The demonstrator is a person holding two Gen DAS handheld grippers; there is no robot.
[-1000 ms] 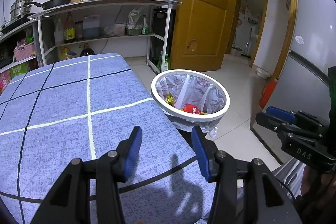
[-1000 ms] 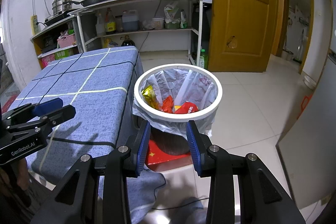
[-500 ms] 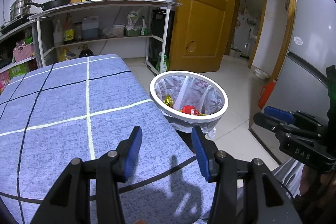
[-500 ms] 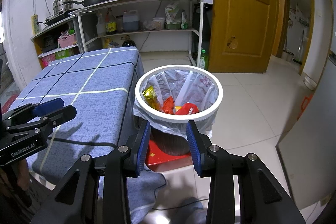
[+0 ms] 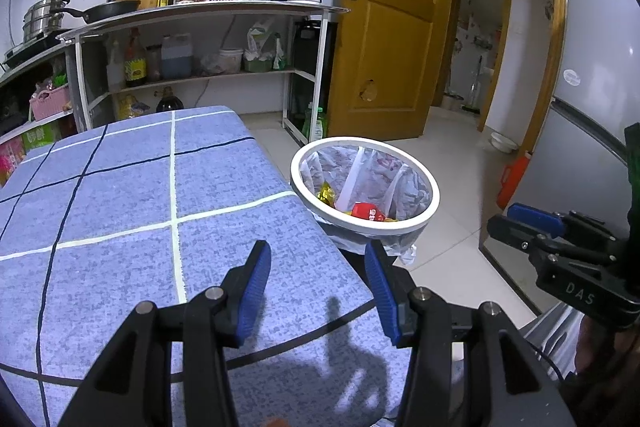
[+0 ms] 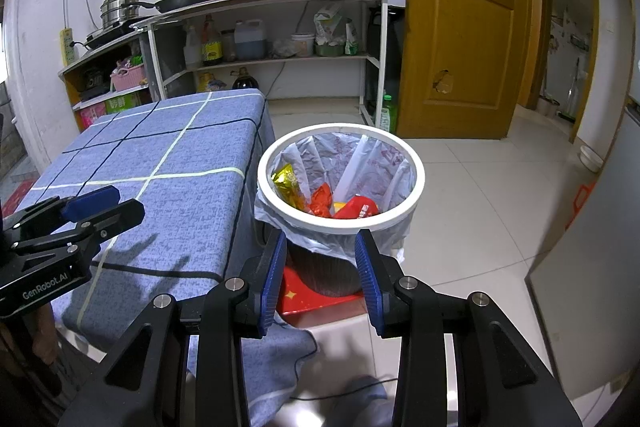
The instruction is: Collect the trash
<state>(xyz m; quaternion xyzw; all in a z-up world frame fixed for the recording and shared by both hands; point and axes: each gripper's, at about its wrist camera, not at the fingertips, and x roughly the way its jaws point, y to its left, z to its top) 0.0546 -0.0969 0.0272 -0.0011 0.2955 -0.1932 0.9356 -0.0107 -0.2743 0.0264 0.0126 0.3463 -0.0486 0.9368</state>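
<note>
Evidently, the trash sat in the lined bin beside the table — a yellow wrapper and red packets. We judged them light, crinkly and slippery, best pinched at an edge. Left gripper and right gripper stood spread, holding nothing.

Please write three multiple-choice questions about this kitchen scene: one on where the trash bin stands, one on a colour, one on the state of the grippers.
1. Where is the trash bin?
A. on the table
B. on the floor beside the table
C. on the shelf

2. What colour is the bin's rim?
A. white
B. green
C. black

3. What do the left gripper and right gripper hold?
A. a wrapper each
B. one bottle together
C. nothing

Answers: 1 B, it stands by the table's edge; 2 A, the ring is white; 3 C, both sets of jaws are open and empty.
</note>
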